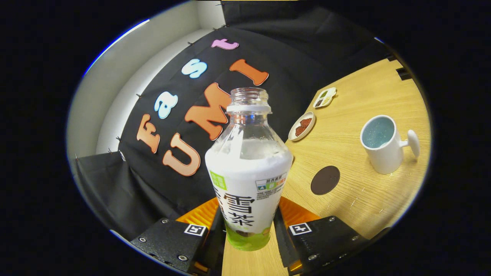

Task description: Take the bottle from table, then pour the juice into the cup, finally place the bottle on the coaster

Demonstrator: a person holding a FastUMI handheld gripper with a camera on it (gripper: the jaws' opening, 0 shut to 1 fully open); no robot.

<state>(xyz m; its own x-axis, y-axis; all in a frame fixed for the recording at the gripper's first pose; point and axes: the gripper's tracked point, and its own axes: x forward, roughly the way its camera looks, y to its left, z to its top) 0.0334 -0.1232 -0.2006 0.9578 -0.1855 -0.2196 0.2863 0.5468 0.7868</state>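
Closest to my camera, the hand-held gripper (pixel 248 234) has its two fingers drawn in against the lower sides of a clear plastic bottle with a white label and a green band at its base (pixel 247 180). From my remote seat I see one finger (pixel 215 230) pressing the bottle's left flank and the other pressing its right, so the bottle is clamped between them. The bottle has no cap; its threaded neck is open. Pale milky liquid fills it up to the shoulder, and the clear upper part looks empty. The whole scene appears tilted in my view, with the light wooden tabletop (pixel 364 199) sloping off to the right of the bottle. I cannot tell whether the bottle's base touches the tabletop or is lifted just clear of it.

Just beyond the fingers and to the right of the bottle, a dark brown round flat coaster (pixel 325 179) lies on the tabletop. Farther right, well apart from the coaster, stands a white ceramic mug with a pale blue inside (pixel 383 143), its handle pointing away from the bottle. I cannot make out any liquid in it.

Farther back, near the tabletop's far edge, sits a small round cream dish holding reddish-brown pieces (pixel 302 125), and beyond it a small cream divided tray with dark bits (pixel 325 97). Black cloth forms the booth wall (pixel 291 53) behind everything.
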